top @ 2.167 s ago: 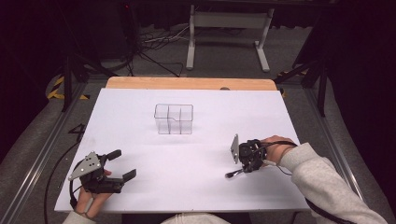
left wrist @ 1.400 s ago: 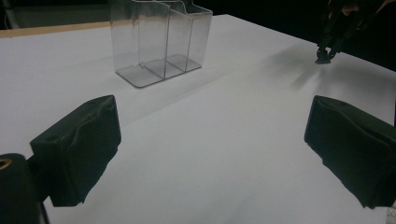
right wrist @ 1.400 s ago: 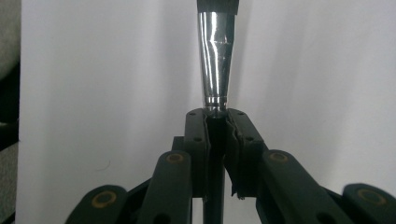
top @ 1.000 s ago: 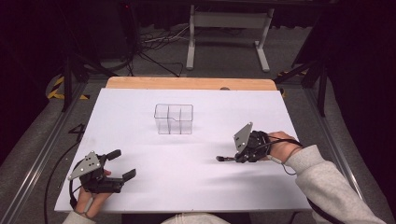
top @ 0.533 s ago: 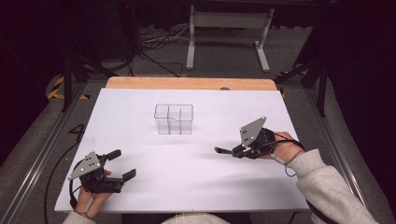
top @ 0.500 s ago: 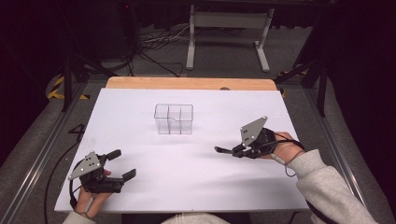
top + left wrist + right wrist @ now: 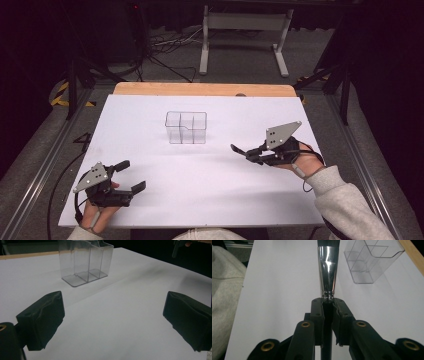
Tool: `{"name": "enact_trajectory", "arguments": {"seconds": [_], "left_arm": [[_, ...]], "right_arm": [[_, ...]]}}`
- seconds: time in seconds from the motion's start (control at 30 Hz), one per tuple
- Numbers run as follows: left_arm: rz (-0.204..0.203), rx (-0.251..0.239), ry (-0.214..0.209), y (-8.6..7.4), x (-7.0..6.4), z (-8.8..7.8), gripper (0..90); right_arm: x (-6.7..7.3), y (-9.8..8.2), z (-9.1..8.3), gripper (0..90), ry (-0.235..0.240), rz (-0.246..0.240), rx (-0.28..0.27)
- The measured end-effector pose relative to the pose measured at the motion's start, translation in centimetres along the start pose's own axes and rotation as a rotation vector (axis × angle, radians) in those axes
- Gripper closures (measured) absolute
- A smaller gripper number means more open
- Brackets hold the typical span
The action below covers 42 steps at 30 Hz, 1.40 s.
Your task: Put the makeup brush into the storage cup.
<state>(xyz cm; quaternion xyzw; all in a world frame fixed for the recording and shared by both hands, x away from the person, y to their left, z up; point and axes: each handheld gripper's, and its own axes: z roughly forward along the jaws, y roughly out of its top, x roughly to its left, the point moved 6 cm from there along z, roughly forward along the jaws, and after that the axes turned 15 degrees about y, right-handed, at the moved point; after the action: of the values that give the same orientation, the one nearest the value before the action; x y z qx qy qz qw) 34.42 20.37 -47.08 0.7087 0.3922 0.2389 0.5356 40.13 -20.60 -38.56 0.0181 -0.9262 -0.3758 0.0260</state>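
Note:
A clear plastic organizer [image 7: 186, 127] with several compartments stands empty on the white table [image 7: 150, 215], toward its far middle. My right gripper [image 7: 253, 153] hovers to its right, level, shut on the black handle of a brush. The brush's tip [image 7: 235, 148] points left. In the right gripper view the silver ferrule [image 7: 327, 270] sticks out past my right gripper [image 7: 327, 312], with the organizer [image 7: 372, 260] ahead to the right. My left gripper [image 7: 131, 176] rests at the near left, open. Nothing lies between its pads [image 7: 41, 320]; the organizer [image 7: 85, 262] stands ahead.
The table's far edge is a wooden strip [image 7: 200, 89]. Metal rails [image 7: 45, 165] run along both sides. A white stand [image 7: 245, 30] and cables sit on the dark floor beyond. A grey sleeve [image 7: 345, 205] comes in at the near right.
My right gripper has drifted slightly right and away, and the brush has swung from pointing toward the near left to pointing left. The left gripper has stayed put.

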Motion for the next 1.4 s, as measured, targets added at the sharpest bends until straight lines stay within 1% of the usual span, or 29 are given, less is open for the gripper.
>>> {"name": "enact_trajectory", "arguments": {"seconds": [0.13,0.23,0.3,0.47,0.53,0.8,0.83,0.87,0.9,0.93,0.97,1.03,1.17,1.4], "left_arm": [[-0.002,0.0,0.001,0.0,0.1,0.0,4.5],[-0.002,0.001,0.001,0.0,0.1,0.0,4.5],[-0.002,0.002,-0.001,0.0,0.0,0.0,4.5],[-0.005,0.003,-0.001,0.0,0.0,0.0,4.5],[-0.004,0.003,-0.001,0.0,0.0,0.0,4.5],[-0.004,0.003,-0.001,0.0,0.0,0.0,4.5],[-0.004,0.003,-0.001,0.0,0.0,0.0,4.5],[-0.004,0.003,-0.001,0.0,0.0,0.0,4.5],[-0.003,0.003,-0.001,0.0,0.0,0.0,4.5],[-0.003,0.003,-0.001,0.0,0.0,0.0,4.5],[-0.003,0.003,-0.001,0.0,0.0,0.0,4.5],[-0.003,0.003,-0.001,0.0,0.1,0.0,4.5],[-0.004,0.002,-0.001,0.0,0.1,0.0,4.5],[-0.003,0.002,0.0,0.0,0.1,0.0,4.5]], "right_arm": [[-0.1,0.2,-0.1,79.9,-0.028,0.021,-0.076],[-0.3,0.2,-0.2,79.9,-0.057,0.036,-0.112],[-0.3,0.4,-0.3,79.9,-0.064,0.042,-0.142],[-0.3,0.7,-0.3,79.9,-0.089,0.04,-0.199],[-0.3,0.9,-0.4,79.8,-0.101,0.037,-0.233],[-0.4,1.4,0.0,79.8,-0.129,0.034,-0.33],[-0.4,1.5,0.0,79.8,-0.133,0.053,-0.352],[-0.4,1.5,0.0,79.8,-0.133,0.053,-0.352],[-0.5,1.6,0.1,79.8,-0.133,0.078,-0.367],[-0.6,1.6,0.1,79.8,-0.136,0.082,-0.383],[-0.7,1.8,0.2,79.8,-0.148,0.075,-0.41],[-0.7,1.9,0.2,79.8,-0.153,0.073,-0.418],[-0.9,2.4,0.6,79.8,-0.168,0.076,-0.465],[-1.2,3.0,1.1,79.7,-0.217,0.096,-0.508]]}}
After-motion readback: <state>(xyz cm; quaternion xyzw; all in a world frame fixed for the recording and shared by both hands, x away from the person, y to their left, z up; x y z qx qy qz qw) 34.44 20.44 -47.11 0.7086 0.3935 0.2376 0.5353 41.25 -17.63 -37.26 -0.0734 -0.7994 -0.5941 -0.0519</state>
